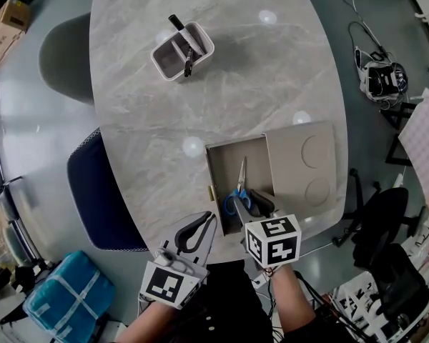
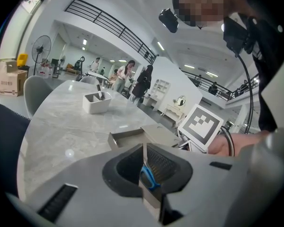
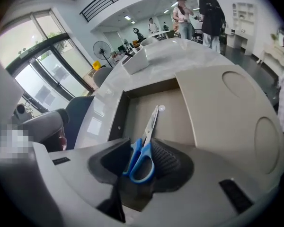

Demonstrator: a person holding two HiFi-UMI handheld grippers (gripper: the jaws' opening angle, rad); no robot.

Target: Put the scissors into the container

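Observation:
Blue-handled scissors (image 1: 241,188) lie in the open grey box (image 1: 220,157) at the table's near edge, blades pointing away from me. In the right gripper view the scissors (image 3: 144,148) rest on the floor of the box (image 3: 132,115), with their handles between the spread jaws. My right gripper (image 1: 247,206) is at the box's near wall and stands open around the handles; I cannot see its pads pressing them. My left gripper (image 1: 209,224) hovers just left of the box with its jaws together and holds nothing. In its own view the left gripper (image 2: 144,161) shows jaws meeting in a line.
The box's lid (image 1: 304,166) lies flat to the right. A white pen holder (image 1: 182,51) with pens stands at the far left of the marble table (image 1: 272,77). A blue chair (image 1: 100,191) and a grey chair (image 1: 68,56) are at the left edge. People stand in the distance.

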